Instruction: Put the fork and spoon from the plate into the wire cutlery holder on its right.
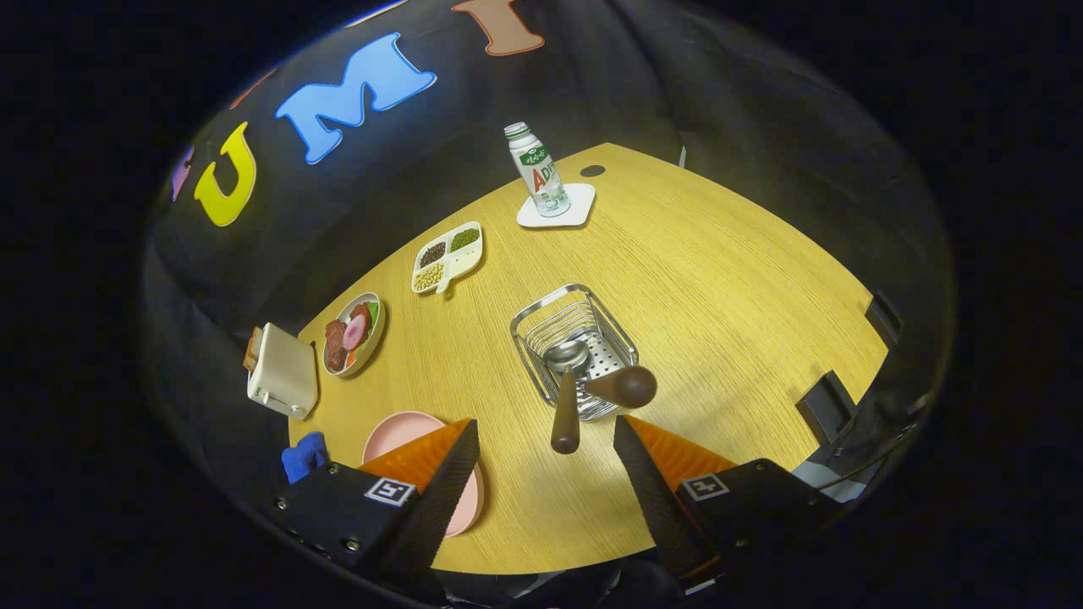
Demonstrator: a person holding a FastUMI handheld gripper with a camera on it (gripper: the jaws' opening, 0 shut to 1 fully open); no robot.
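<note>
Already, both utensils are seen lodged in the wire cutlery holder [574,348] at the centre of the frame. The spoon [566,372] lies with its bowl inside the basket and its brown handle propped over the near rim, while a second brown handle, taken to be the fork [624,386], juts out just right of it; its head cannot be made out. The pink plate [398,431] at the lower left shows no cutlery on its visible part, though part is covered by a finger. The gripper [546,440] is held spread wide, nothing pinched, its fingers short of the holder. By these signs the task appears done.
</note>
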